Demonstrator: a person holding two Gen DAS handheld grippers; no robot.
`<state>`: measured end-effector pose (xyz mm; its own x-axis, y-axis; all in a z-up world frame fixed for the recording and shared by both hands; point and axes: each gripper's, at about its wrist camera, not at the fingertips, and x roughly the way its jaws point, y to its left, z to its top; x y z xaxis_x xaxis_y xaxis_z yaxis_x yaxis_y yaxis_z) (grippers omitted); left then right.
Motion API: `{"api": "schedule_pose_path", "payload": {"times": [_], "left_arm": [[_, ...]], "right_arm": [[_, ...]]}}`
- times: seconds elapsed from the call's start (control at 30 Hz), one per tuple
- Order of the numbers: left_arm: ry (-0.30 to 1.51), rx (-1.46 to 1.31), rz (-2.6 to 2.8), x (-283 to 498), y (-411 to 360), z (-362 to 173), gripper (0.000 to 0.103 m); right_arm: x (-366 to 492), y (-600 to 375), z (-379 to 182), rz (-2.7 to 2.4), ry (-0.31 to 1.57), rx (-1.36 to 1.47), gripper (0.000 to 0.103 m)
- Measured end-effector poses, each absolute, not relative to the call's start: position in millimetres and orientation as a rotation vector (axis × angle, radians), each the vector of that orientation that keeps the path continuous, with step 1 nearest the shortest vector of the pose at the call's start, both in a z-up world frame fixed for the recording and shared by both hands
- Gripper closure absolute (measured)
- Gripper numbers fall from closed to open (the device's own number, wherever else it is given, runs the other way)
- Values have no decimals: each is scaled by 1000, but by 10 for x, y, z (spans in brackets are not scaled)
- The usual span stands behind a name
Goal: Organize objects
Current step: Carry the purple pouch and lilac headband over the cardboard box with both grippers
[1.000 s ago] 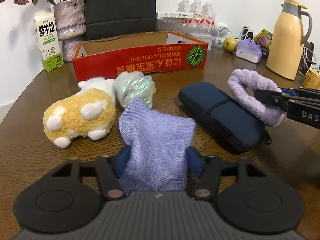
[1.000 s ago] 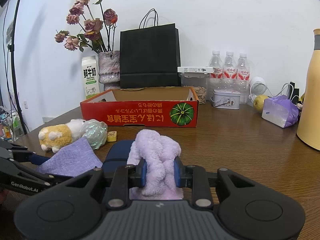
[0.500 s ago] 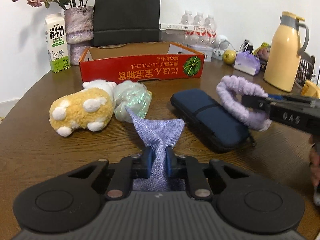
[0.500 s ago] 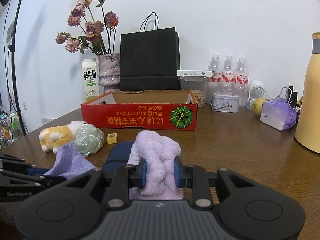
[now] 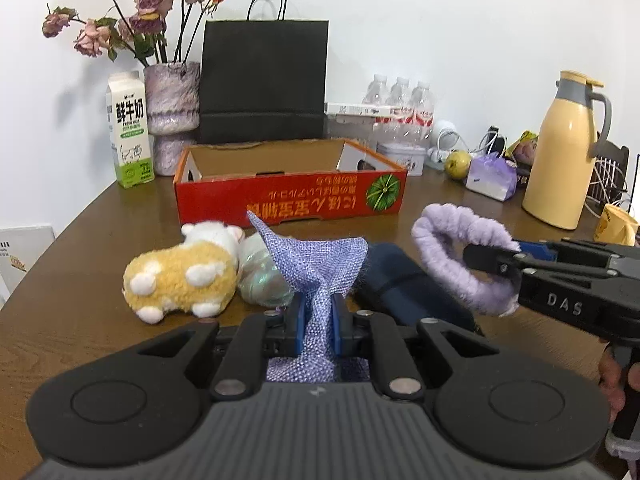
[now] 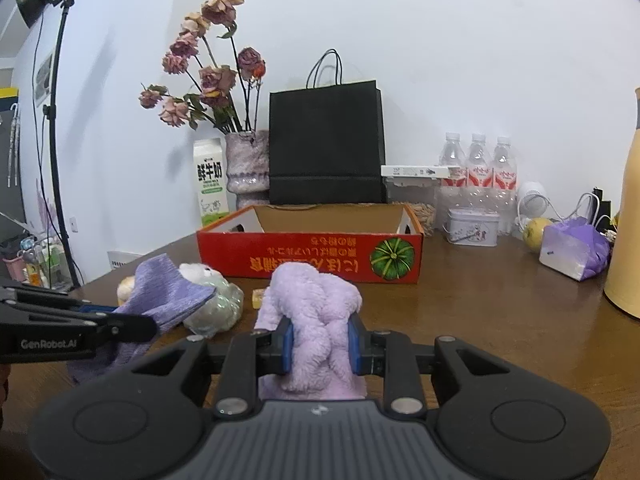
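Left gripper (image 5: 318, 322) pinches the purple cloth (image 5: 320, 264); right gripper (image 6: 320, 344) clamps the fluffy scrunchie (image 6: 312, 300).

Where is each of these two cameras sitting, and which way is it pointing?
Left wrist: sits on the left gripper, looking forward over the table to the red box; its jaws pinch a purple woven cloth; the right gripper enters at right.
Right wrist: sits on the right gripper, facing the same box; its jaws clamp a fluffy lilac scrunchie; the left gripper enters at left.
Shared: box, black bag, milk carton, plush toy.
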<state>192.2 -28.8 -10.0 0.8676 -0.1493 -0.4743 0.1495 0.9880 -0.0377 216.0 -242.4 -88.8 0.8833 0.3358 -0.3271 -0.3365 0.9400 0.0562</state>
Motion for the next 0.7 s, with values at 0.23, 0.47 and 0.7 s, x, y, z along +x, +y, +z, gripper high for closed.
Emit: {"api": "schedule_pose_path", "payload": {"times": [0.23,0.47,0.7], "left_arm": [[465,-16,-148,1979,-325,39,89],[426,-25,-136,2147,-360,188,89],[407,-25,-133,2365,-387,298,89]], "right_arm": [[2187,-2377,-772,365,316,-8,79],[2303,-2311,-659,368,304,-17,79],[2488,-2241,-545,375,303,-36,79]]}}
